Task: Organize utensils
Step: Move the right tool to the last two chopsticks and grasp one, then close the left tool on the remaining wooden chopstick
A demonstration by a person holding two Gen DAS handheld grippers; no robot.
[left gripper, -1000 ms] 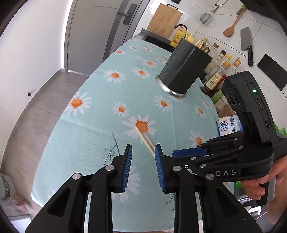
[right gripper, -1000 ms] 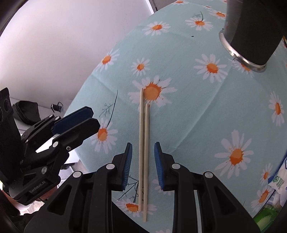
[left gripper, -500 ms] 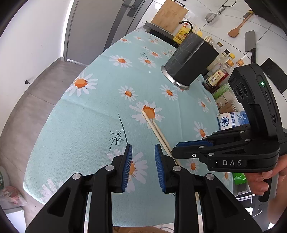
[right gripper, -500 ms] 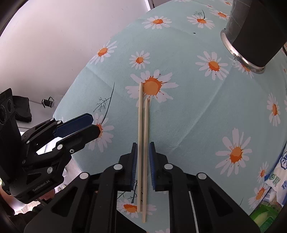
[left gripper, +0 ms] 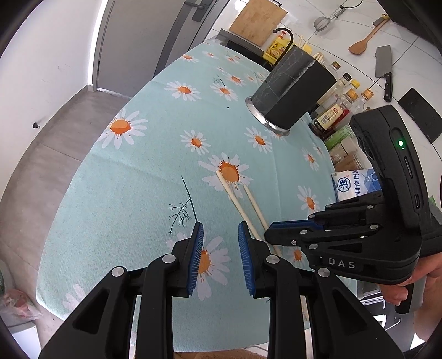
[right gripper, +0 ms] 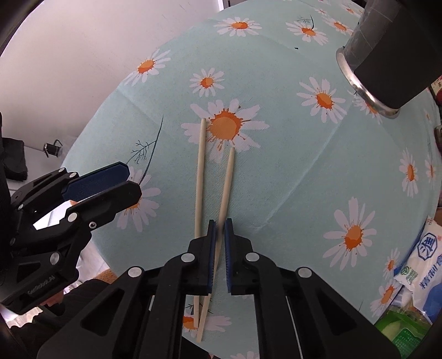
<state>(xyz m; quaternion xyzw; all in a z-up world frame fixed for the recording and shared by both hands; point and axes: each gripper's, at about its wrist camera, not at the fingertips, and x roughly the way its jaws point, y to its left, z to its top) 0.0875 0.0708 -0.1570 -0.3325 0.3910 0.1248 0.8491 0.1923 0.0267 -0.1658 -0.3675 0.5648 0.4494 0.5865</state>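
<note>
Two pale wooden chopsticks lie on the daisy tablecloth (right gripper: 276, 154). My right gripper (right gripper: 220, 223) points straight down over them. Its jaws are closing and pinch the right chopstick (right gripper: 227, 182) near its near end. The left chopstick (right gripper: 200, 171) runs just outside the left finger and lies free. In the left wrist view the same pair of chopsticks (left gripper: 232, 193) runs under the right gripper (left gripper: 272, 236). My left gripper (left gripper: 221, 234) hovers open beside them, nothing between its blue pads. A dark cylindrical utensil holder (left gripper: 292, 94) stands farther back on the cloth.
Sauce bottles (left gripper: 334, 110) and a white-and-blue bag (left gripper: 350, 185) crowd the table's right side. A cleaver (left gripper: 384, 63), wooden spatula (left gripper: 364, 38) and cutting board (left gripper: 257, 22) are on the far wall. The table edge drops to the floor on the left.
The right gripper's jaws closed from around both chopsticks onto the right one, whose far end swung away from its mate. The left gripper stayed open and shifted only slightly.
</note>
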